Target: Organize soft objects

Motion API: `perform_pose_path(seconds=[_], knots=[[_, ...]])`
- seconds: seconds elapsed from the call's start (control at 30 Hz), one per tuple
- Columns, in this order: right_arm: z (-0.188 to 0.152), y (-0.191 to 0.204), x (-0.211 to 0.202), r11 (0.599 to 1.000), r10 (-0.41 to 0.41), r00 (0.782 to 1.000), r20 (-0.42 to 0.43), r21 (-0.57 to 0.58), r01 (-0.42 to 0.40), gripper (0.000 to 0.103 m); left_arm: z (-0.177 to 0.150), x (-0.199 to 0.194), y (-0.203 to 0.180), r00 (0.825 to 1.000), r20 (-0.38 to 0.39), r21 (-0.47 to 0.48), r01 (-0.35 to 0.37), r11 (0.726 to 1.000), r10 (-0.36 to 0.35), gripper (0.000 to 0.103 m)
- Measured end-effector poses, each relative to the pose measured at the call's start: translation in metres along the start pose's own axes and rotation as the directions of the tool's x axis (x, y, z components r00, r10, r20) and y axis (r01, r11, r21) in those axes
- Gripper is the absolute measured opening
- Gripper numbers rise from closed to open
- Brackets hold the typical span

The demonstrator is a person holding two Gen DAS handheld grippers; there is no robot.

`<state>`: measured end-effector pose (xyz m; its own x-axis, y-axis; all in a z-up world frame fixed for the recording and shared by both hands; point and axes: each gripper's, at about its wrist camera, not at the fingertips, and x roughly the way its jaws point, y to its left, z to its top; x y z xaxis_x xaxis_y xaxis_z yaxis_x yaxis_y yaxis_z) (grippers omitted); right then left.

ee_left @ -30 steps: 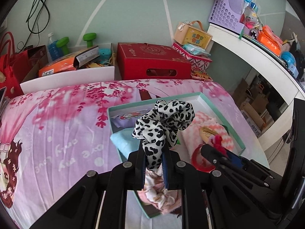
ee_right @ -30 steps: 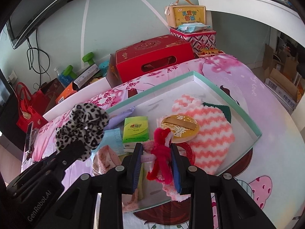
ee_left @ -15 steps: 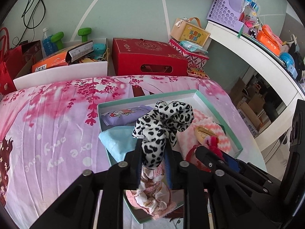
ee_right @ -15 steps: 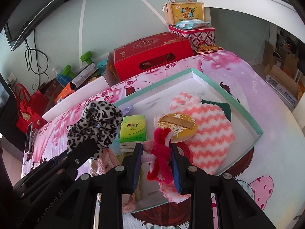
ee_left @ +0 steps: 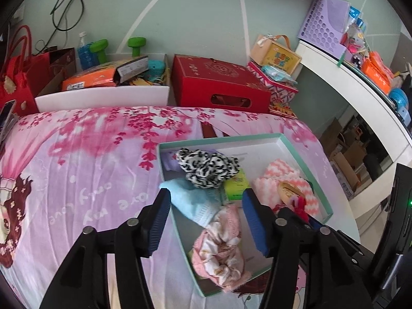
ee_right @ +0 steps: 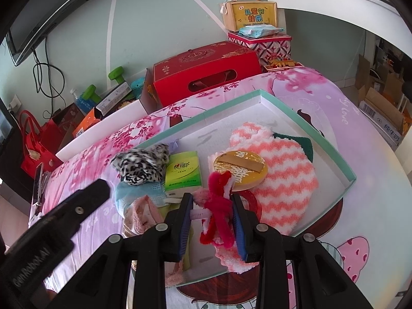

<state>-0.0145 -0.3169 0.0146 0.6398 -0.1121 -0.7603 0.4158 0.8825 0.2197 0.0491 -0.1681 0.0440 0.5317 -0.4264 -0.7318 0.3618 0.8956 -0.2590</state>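
Left gripper [ee_left: 206, 216]: jaws opening, nothing pinched; blue pads clear of everything. Directly below the gap, in the box: 1 pink floral scrunchie [ee_left: 221, 252] and 1 light-blue cloth [ee_left: 195, 203]. Just ahead of the fingertips: 1 leopard-print scrunchie [ee_left: 207, 167], lying loose in the box on the blue cloth and touching 1 green tissue pack [ee_left: 235, 188].

Right gripper [ee_right: 212, 219]: clamped on 1 red fuzzy pipe-cleaner bundle [ee_right: 219, 206], both blue pads pressing its sides. It sits over the box's near edge. Just ahead of its tips: 1 round gold disc [ee_right: 242, 170] on 1 pink-and-white zigzag fluffy cloth [ee_right: 283, 180]; 1 dark green cloth [ee_right: 298, 141] peeks out behind that. Ahead and to the left of the tips: the tissue pack, then the leopard scrunchie.

Container: 1 shallow teal-rimmed box [ee_right: 322, 139], white inside, on a pink floral blanket [ee_left: 90, 159]. All soft items counted above are inside it, except the pipe-cleaner bundle, which is held.

Beyond the blanket, far from both grippers: 1 red gift box [ee_left: 219, 87], 2 green dumbbells [ee_left: 136, 45], 1 white bin [ee_left: 103, 100] of packaged stuff, 1 red bag [ee_left: 18, 77], 1 blue-liquid bottle [ee_left: 83, 51]. Right of that, 1 purple perforated basket [ee_left: 322, 23] on a white shelf.
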Motion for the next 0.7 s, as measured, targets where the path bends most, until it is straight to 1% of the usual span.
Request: perform_pose_path(seconds=[0.03,0.1,0.17,0.2,0.27,0.37,0.4,0.43,0.47,0.5,0.57,0.6,0.67,0.7], knots=[[0.000,0.000,0.000,1.000,-0.002,1.000,0.000,-0.001,0.002,0.033,0.001,-0.001,0.003,1.000,0.000,-0.006,-0.017,1.000,0.017,0.061],[0.000,0.001,0.000,1.000,-0.007,1.000,-0.002,-0.003,0.007,0.038,0.001,-0.001,0.009,0.999,-0.001,-0.020,-0.045,0.999,0.045,0.067],[0.000,0.002,0.001,1.000,-0.016,1.000,-0.006,-0.008,0.016,0.046,0.001,-0.001,0.016,0.998,-0.008,-0.035,-0.066,0.997,0.066,0.068],[-0.001,0.003,0.002,1.000,-0.023,1.000,-0.009,-0.013,0.023,0.048,0.001,0.000,0.019,0.997,-0.011,-0.043,-0.073,0.996,0.073,0.068],[-0.001,0.004,0.003,0.999,-0.037,0.999,-0.014,-0.024,0.037,0.056,0.000,0.001,0.027,0.996,-0.022,-0.061,-0.088,0.994,0.086,0.068],[-0.001,0.006,0.004,0.998,-0.048,0.999,-0.014,-0.037,0.048,0.065,-0.001,0.004,0.036,0.994,-0.041,-0.081,-0.108,0.991,0.105,0.069],[-0.001,0.007,0.003,0.998,-0.052,0.999,-0.013,-0.043,0.051,0.066,-0.002,0.005,0.038,0.993,-0.046,-0.086,-0.116,0.990,0.113,0.074],[-0.001,0.008,0.003,0.997,-0.057,0.998,-0.012,-0.048,0.057,0.071,-0.003,0.006,0.040,0.991,-0.051,-0.091,-0.126,0.988,0.121,0.079],[-0.001,0.009,0.004,0.997,-0.063,0.998,-0.011,-0.052,0.062,0.076,-0.003,0.007,0.042,0.990,-0.053,-0.096,-0.133,0.987,0.128,0.085],[-0.002,0.009,0.004,0.996,-0.069,0.998,-0.011,-0.055,0.069,0.078,-0.004,0.007,0.044,0.989,-0.054,-0.099,-0.141,0.985,0.136,0.087],[-0.002,0.010,0.005,0.995,-0.083,0.997,-0.011,-0.060,0.082,0.088,-0.005,0.010,0.047,0.986,-0.065,-0.099,-0.163,0.982,0.157,0.088],[-0.001,0.010,0.005,0.994,-0.088,0.996,-0.011,-0.062,0.087,0.091,-0.006,0.012,0.048,0.983,-0.073,-0.099,-0.178,0.979,0.171,0.090],[-0.001,0.010,0.006,0.993,-0.095,0.995,-0.010,-0.065,0.094,0.101,-0.009,0.016,0.053,0.976,-0.092,-0.106,-0.204,0.973,0.195,0.092],[-0.001,0.010,0.006,0.993,-0.099,0.995,-0.010,-0.067,0.099,0.103,-0.010,0.018,0.055,0.974,-0.102,-0.111,-0.215,0.970,0.204,0.092]])
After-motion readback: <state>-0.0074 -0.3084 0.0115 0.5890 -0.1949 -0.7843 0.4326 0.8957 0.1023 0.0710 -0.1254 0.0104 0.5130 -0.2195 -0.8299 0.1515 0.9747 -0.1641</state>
